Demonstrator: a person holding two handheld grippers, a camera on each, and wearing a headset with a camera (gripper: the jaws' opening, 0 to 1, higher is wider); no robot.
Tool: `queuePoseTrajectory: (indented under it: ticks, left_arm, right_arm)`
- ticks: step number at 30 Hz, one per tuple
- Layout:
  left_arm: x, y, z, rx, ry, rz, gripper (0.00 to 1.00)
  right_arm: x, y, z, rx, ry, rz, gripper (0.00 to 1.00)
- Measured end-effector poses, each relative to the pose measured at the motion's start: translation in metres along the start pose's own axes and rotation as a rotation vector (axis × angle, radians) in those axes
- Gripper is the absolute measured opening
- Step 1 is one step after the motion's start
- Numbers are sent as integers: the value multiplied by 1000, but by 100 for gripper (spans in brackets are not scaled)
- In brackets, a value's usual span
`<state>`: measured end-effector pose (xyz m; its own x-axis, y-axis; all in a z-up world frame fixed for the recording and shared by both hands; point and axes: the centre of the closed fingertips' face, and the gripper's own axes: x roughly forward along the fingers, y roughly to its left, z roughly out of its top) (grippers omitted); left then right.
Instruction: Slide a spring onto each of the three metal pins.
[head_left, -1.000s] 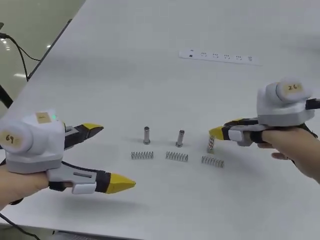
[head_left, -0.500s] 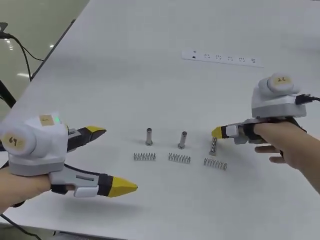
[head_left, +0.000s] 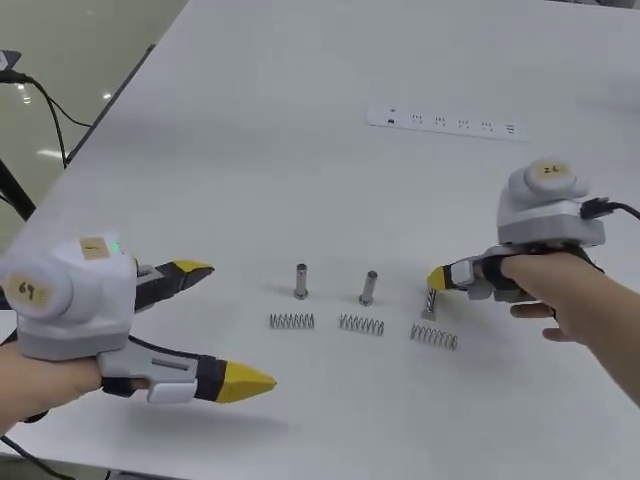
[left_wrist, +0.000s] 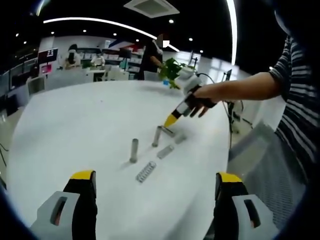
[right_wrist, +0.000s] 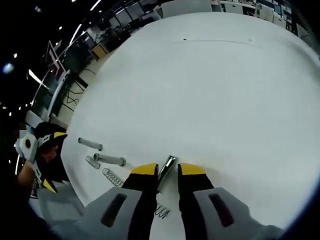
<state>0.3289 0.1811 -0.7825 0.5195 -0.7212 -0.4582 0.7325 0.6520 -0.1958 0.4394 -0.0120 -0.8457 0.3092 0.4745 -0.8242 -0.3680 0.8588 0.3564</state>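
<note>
- Right gripper is at 3 o'clock of the pin row. Its jaws are nearly together and bracket the right pin.
- The right gripper view shows a sliver of gap beside that pin, so I cannot tell if it is pinched or only straddled.
- Left gripper is at 8 o'clock in the head view. Its jaws are spread wide, hold nothing, and are well apart from the parts.
- Step in hand, my read: secure the right pin so a spring can go on. No pin wears a spring, so the task is at its start.
- To do it well:
  - Hold the pin low so its free end stays clear.
  - Pinch the right spring lightly at mid-coil.
  - Line the spring's bore with the pin's axis, then slide it on.
- Risks, as a guess: the pin probably tips easily, and a spring squeezed hard would likely pop out or roll.
- Pins: three short grey metal cylinders stand in a row on the white workbench.
  - The left pin and middle pin stand upright and free.
  - The right pin looks slightly tilted, but this is hard to confirm.
- Springs: three small silver coils lie on their sides, one at 6 o'clock of each pin, near it but apart. The other two are the left spring and middle spring.
- A power strip lies at 12 o'clock, well apart from the parts.
</note>
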Motion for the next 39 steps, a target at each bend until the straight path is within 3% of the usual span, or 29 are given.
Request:
queuePoseTrajectory:
  ticks: [21,29,39]
  left_arm:
    - [0,-2,-3,-27,-9,-7,95]
    - [1,-2,-4,-39,-11,-9,94]
    - [3,-4,-5,-37,-7,-15,93]
  right_arm:
    - [10,-2,-2,-30,53,-56,8]
    - [12,-2,-4,-73,67,-73,5]
    - [12,0,-4,-109,58,-51,4]
